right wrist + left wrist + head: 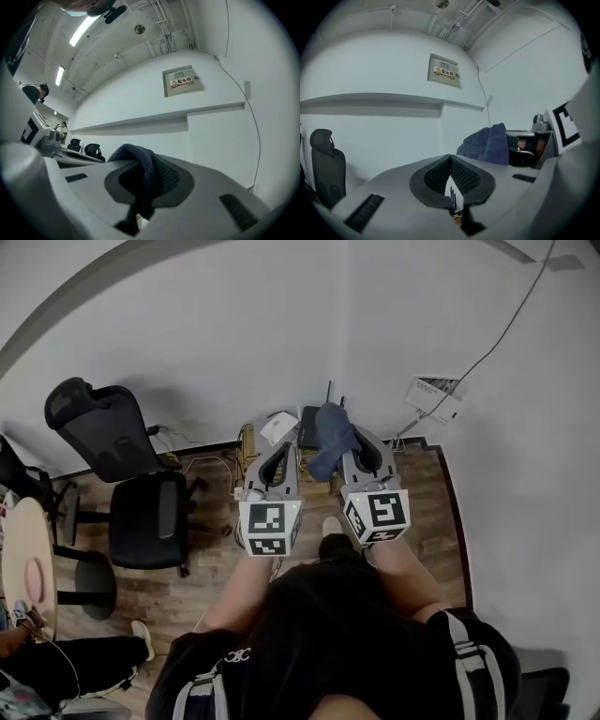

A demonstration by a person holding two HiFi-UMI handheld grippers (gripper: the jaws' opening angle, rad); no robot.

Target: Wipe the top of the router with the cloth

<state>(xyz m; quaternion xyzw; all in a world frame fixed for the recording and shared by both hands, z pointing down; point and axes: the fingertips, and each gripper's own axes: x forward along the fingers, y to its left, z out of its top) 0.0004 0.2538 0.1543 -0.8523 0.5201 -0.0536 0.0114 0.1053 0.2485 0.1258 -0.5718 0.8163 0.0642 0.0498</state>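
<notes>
A dark blue cloth [330,439] hangs from my right gripper [354,444], which is shut on it; in the right gripper view the cloth [143,173] fills the gap between the pads. My left gripper [281,454] is held beside it at the same height, shut with nothing in it [450,164]. From the left gripper view the cloth [487,143] shows to the right. The black router [309,426] with thin antennas sits low against the wall, just beyond both grippers and partly hidden by the cloth. Its antennas [452,194] show through the slit under the left jaws.
A black office chair [131,474] stands to the left on the wooden floor [211,563]. A round table [26,563] is at far left. A white device [278,427] and cables lie by the router. A wall box [433,395] is at right. The walls meet in a corner behind the router.
</notes>
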